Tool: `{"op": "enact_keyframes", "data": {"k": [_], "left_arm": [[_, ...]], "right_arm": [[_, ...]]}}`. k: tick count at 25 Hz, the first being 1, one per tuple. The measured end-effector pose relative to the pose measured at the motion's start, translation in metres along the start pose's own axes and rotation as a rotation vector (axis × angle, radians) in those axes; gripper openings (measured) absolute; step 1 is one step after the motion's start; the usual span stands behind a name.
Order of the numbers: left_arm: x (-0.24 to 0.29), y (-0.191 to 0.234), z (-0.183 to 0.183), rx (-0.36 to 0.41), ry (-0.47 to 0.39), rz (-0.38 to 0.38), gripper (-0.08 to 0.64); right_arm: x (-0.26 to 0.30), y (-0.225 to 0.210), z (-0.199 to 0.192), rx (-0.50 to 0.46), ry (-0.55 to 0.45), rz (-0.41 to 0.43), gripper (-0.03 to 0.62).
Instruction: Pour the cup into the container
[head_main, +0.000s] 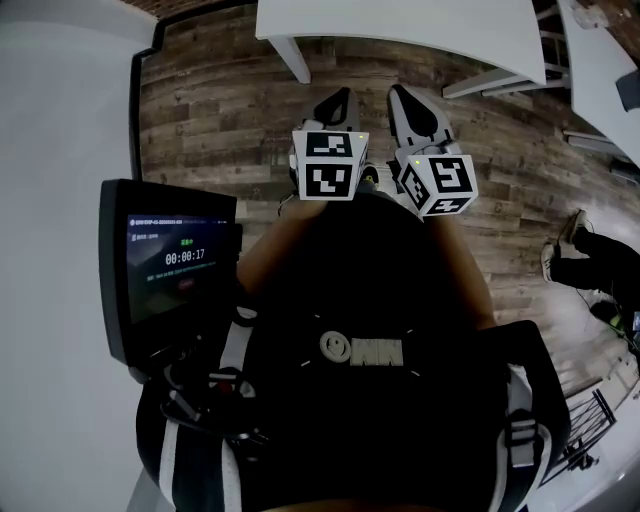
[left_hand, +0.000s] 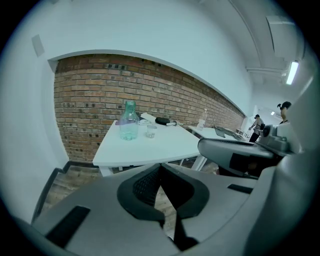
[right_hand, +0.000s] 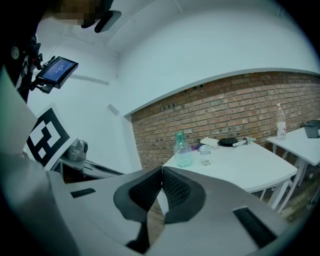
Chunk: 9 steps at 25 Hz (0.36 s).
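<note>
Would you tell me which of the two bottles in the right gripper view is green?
The squat bottle on the nearer table, beside the cup; the slim bottle on the farther table is clear.

Head view: dim and underexposed. The dark torso clothing (head_main: 370, 350) is near black with little detail, while the white flat-topped table (head_main: 400, 20) at the top edge is bright and almost blown out. The black-framed monitor screen (head_main: 175, 260) glows faintly, its text small and soft. Both gripper views: evenly lit, with a cool bluish cast and soft shadows only. A ceiling tube light (left_hand: 292, 72) flares white at the upper right of the left gripper view. Strong fisheye: the red brick wall (left_hand: 150, 95) bows, and the corners fall to black. The grey left claw (left_hand: 161, 167) and grey right claw (right_hand: 161, 170), close to the lens, are slightly soft; far objects read fairly sharp.
</note>
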<state>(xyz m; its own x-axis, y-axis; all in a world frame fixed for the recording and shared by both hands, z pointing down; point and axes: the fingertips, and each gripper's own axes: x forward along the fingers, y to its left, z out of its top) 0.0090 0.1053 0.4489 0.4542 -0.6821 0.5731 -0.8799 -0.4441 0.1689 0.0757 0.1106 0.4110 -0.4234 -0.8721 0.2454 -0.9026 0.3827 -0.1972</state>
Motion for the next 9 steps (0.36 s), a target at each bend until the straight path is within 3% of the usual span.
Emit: {"op": "enact_keyframes", "data": {"k": [9], "left_arm": [[0.0035,0.0002,0.0024,0.003,-0.007,0.003,0.000]], "right_arm": [[0.0036,0.0000,0.0022,-0.014,-0.007,0.016,0.006]]}}
